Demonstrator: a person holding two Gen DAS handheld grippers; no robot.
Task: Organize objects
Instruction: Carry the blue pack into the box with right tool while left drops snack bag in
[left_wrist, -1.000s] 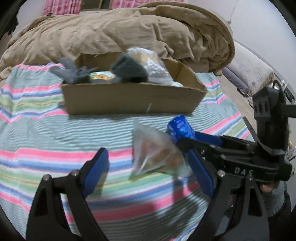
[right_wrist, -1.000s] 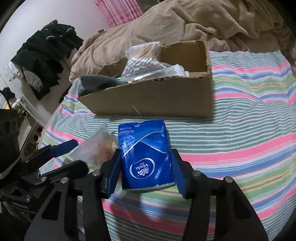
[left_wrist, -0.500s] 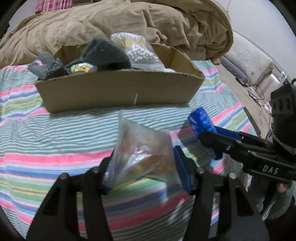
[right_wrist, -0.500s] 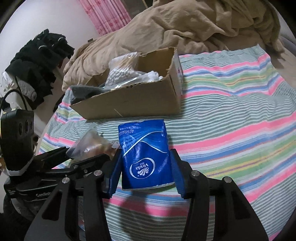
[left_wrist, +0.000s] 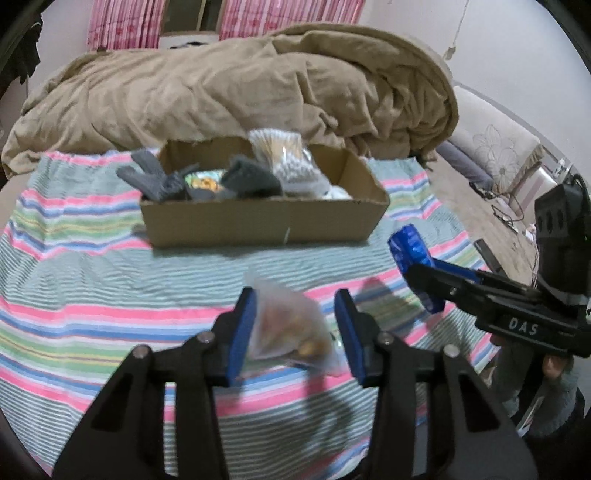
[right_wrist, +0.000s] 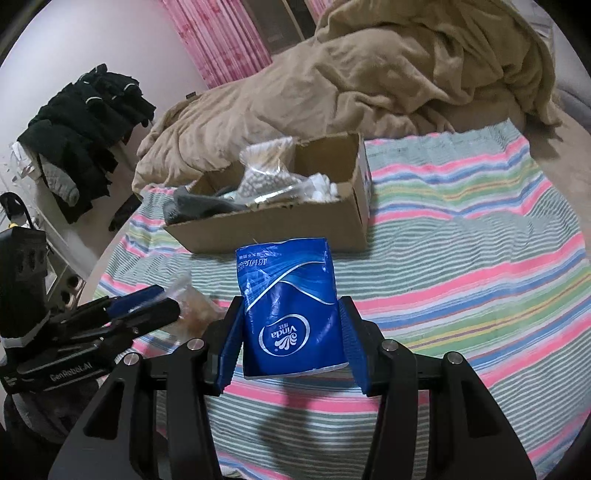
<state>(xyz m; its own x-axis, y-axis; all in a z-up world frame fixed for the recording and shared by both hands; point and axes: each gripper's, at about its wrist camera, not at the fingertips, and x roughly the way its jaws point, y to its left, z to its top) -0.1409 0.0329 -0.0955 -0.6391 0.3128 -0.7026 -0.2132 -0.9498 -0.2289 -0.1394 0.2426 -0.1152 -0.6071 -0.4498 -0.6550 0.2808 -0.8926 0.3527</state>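
I've got left gripper (left_wrist: 293, 326) clamped on snack bag (left_wrist: 286, 326); right gripper (right_wrist: 291, 332) clamped on Vinda tissue pack (right_wrist: 290, 306); both lifted for cardboard box (left_wrist: 258, 221).

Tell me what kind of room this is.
Most likely a bedroom. A rumpled tan comforter lies on a bed with a striped sheet, pink curtains hang behind, and dark clothes are piled at the side.
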